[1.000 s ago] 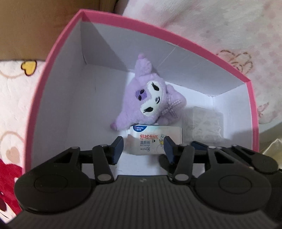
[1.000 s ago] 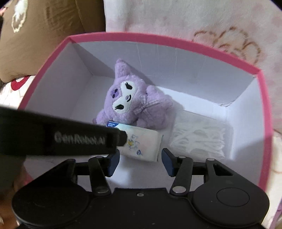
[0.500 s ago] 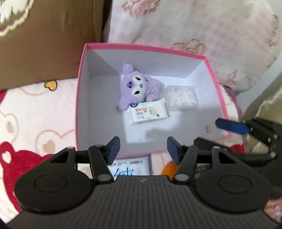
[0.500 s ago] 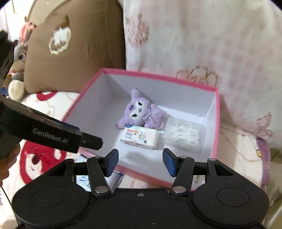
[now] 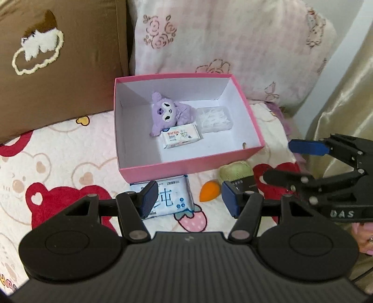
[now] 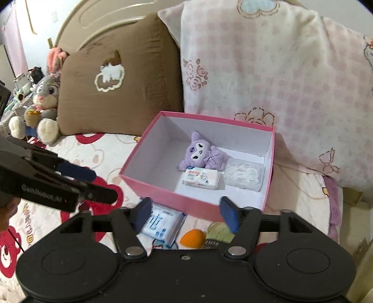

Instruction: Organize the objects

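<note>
Left tongs [image 5: 187,198] hang above the bed with the jaws moderately apart and nothing between the pads, no contact with anything. Right tongs [image 6: 184,213] are opening at this moment, already wide, and they too carry nothing; in the left wrist view they show at the right edge, one blue pad spread clear of the other finger.

Below both sits the pink box [image 5: 177,166], white inside, on the bedspread [image 5: 58,153] printed with bears and red hearts. Its far wall stands just before the pillows. Inside it, toward the far side, a purple plush toy [image 5: 166,113] lies on its back. A small white pack of wet wipes [image 5: 180,136] lies touching the toy's near side, and a clear plastic case of floss picks [image 5: 214,118] sits just beside both, toward the box's right wall. The near left part of the box floor is bare.

Outside, along the box's near wall, a blue-and-white tissue pack [image 5: 172,198] lies flat on the bedspread, an orange makeup sponge [image 5: 209,191] near it, then a pale green ball of yarn [image 5: 236,169] and a dark box [image 5: 244,183] with white print, partly hidden behind the pad.

At the head of the bed: a brown pillow [image 6: 121,93] with a stitched cloud-shaped patch, a pink checked pillow [image 6: 268,81] with roses, and a grey rabbit plush [image 6: 43,100] sitting at the far left before a curved headboard [image 6: 98,21].
</note>
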The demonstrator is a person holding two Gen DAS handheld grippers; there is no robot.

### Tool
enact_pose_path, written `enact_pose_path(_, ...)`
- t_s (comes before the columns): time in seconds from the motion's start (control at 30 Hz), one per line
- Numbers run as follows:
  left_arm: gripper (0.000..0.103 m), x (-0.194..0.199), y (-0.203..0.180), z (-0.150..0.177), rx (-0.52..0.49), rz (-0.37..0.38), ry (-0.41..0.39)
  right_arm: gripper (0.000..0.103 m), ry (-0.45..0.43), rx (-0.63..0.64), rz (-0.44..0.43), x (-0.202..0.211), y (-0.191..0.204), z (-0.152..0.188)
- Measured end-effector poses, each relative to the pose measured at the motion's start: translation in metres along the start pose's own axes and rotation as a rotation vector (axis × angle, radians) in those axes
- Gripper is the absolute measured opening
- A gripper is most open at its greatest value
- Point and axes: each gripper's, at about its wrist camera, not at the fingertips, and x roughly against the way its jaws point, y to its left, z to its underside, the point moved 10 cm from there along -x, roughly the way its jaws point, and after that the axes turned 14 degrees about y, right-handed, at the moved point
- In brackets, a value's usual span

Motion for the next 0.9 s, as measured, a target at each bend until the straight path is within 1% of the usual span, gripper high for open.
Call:
enact_pose_path(0.13, 0.059, 0.006, -0.001, 0.023, -0.013, 0.016, 0.011, 0.084, -0.020, 0.042, 0.015, 0.016, 0.016, 0.021)
enact_pose_path(0.2, 0.059, 0.007, -0.003, 0.037, -0.024, 0.027, 0.021, 0.087, -0.024, 0.055, 0.004, 0.021, 0.024, 0.032)
enact_pose_path(0.3, 0.060, 0.007, -0.005, 0.058, -0.052, 0.018, 0.037, 0.088, -0.027, 0.068, -0.003, 0.027, 0.035, 0.046)
enact_pose_path(0.37, 0.061, 0.006, -0.006, 0.070, -0.073, 0.008, 0.069, 0.088, -0.023, 0.076, -0.003, 0.029, 0.041, 0.055)
enact_pose_path(0.5, 0.062, 0.004, -0.007, 0.090, -0.105, 0.006, 0.095, 0.088, -0.016, 0.083, -0.015, 0.034, 0.051, 0.070)
enact_pose_path(0.57, 0.063, 0.003, -0.008, 0.096, -0.115, 0.008, 0.099, 0.088, -0.012, 0.090, -0.020, 0.034, 0.056, 0.076)
enact_pose_path(0.67, 0.065, -0.001, -0.009, 0.104, -0.123, 0.023, 0.093, 0.088, -0.020, 0.102, -0.002, 0.032, 0.060, 0.083)
enact_pose_path(0.8, 0.066, -0.013, -0.006, 0.115, -0.112, 0.051, 0.132, 0.091, -0.023, 0.127, 0.041, 0.024, 0.065, 0.094)
enact_pose_path(0.9, 0.066, -0.018, -0.002, 0.118, -0.108, 0.036, 0.135, 0.092, -0.020, 0.127, 0.044, 0.016, 0.067, 0.100)
